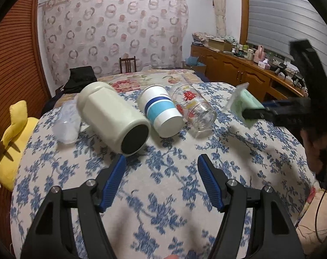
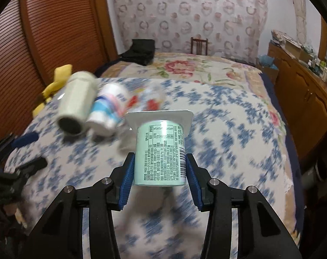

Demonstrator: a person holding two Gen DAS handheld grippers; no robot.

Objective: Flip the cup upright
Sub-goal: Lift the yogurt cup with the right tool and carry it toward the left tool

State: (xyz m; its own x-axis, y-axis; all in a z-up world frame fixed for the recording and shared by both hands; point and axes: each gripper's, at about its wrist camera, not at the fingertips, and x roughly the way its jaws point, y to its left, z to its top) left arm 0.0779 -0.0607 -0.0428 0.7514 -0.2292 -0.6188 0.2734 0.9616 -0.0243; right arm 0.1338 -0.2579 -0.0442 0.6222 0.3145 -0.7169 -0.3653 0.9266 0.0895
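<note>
My right gripper (image 2: 160, 161) is shut on a pale green yogurt cup (image 2: 160, 149), held lying along the fingers with its white square rim pointing away, above the table. The left wrist view shows the same cup (image 1: 242, 105) in the air at the right. My left gripper (image 1: 162, 161) is open and empty, low over the blue-flowered tablecloth (image 1: 163, 194). Beyond it lie a cream mug (image 1: 113, 118), a white and blue cup (image 1: 161, 113), a printed glass (image 1: 194, 110) and a clear plastic cup (image 1: 66, 125), all on their sides.
A yellow plush toy (image 1: 14, 133) sits at the table's left edge. A bed (image 2: 195, 67) with a black bag (image 2: 141, 49) lies behind. A wooden cabinet (image 1: 239, 69) with clutter runs along the right. The right wrist view is motion-blurred.
</note>
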